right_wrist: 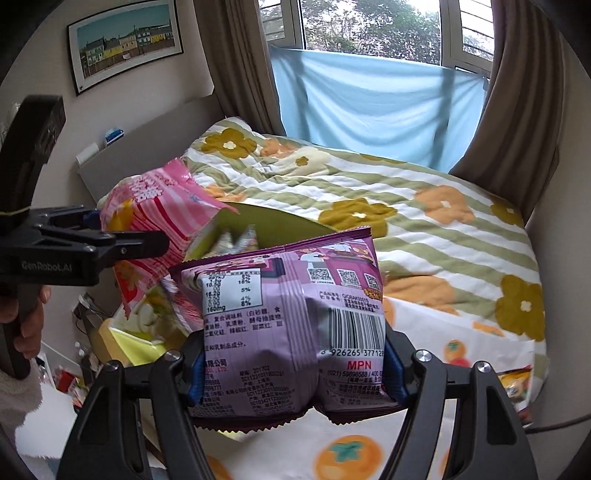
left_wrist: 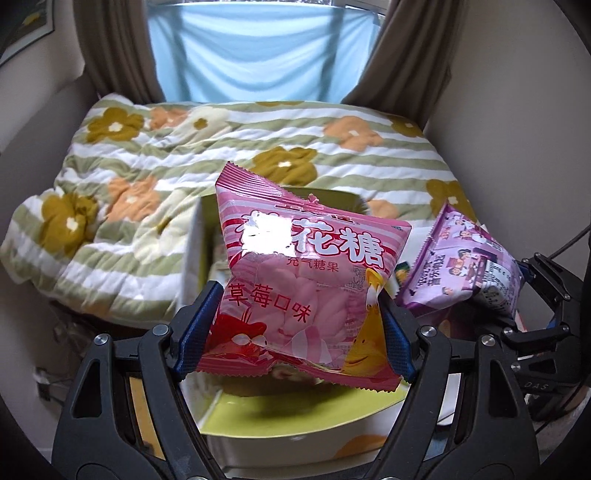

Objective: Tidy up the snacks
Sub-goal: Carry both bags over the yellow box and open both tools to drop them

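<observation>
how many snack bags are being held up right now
2: a pink bag in the left gripper, a purple bag in the right gripper. More may sit hidden in the box.

Each claw (left_wrist: 301, 325) is black, with blue ribbed pads (left_wrist: 195, 332) and silver screws. The left claw (right_wrist: 122, 243) reads "GenRobot.AI"; a fuzzy white sleeve (right_wrist: 18, 406) shows nearby.

Daylight from window (right_wrist: 373, 26) at back, room evenly bright w/ soft shadows. White glare patch on pink bag (left_wrist: 306, 273). Fisheye bends edges, corners black. Slight motion blur on purple bag (right_wrist: 291, 325) print.
</observation>
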{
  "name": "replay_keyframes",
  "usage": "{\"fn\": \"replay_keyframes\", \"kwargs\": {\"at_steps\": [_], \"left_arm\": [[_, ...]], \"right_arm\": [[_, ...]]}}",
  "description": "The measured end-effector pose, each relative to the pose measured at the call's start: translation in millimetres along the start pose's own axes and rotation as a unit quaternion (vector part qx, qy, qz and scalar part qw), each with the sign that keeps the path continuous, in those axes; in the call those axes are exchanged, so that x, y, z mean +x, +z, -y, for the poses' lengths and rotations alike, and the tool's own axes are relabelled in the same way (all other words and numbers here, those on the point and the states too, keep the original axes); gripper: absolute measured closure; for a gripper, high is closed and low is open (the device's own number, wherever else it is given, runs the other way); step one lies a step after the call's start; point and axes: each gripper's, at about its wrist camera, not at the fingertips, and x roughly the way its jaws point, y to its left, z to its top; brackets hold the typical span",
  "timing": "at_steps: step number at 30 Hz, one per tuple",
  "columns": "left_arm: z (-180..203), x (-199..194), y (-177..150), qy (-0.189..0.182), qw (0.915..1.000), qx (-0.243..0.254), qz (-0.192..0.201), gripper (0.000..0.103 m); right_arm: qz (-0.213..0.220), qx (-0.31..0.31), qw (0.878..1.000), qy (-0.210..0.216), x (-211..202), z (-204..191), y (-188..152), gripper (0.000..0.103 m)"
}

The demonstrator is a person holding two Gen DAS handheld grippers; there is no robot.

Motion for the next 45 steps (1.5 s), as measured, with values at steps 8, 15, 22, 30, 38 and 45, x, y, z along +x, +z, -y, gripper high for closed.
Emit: {"fn": "replay_keyframes", "kwargs": {"at_steps": [8,15,22,30,38,45], "left_arm": [[-54,27,9,-0.014,0.9997,0.0,-0.02,0.026],[-57,59,32,-0.018,0.9991,0.02,-0.032,0.026],[-60,87,45,-0.006,0.9989,0.01,-0.045,0.0],[-73,88,37,-0.006,0.9988,-0.013,-0.046,0.0],[-79,83,31,0.004,0.9987,-0.031,-0.04,0.0],[-80,80,31,0.015,0.9983,-0.035,-0.042,0.0]], "right_arm": [[-0.01,0.037,0.999,-0.016,25,-42,3,0.034],[-0.019,0.06,0.997,-0.034,37,-45,12,0.034],[-0.019,0.077,0.996,-0.045,49,-32,23,0.034],[-0.015,0.09,0.995,-0.047,58,-15,39,0.034],[-0.024,0.108,0.993,-0.036,88,3,68,0.034],[-0.034,0.135,0.99,-0.006,119,10,83,0.031]]}}
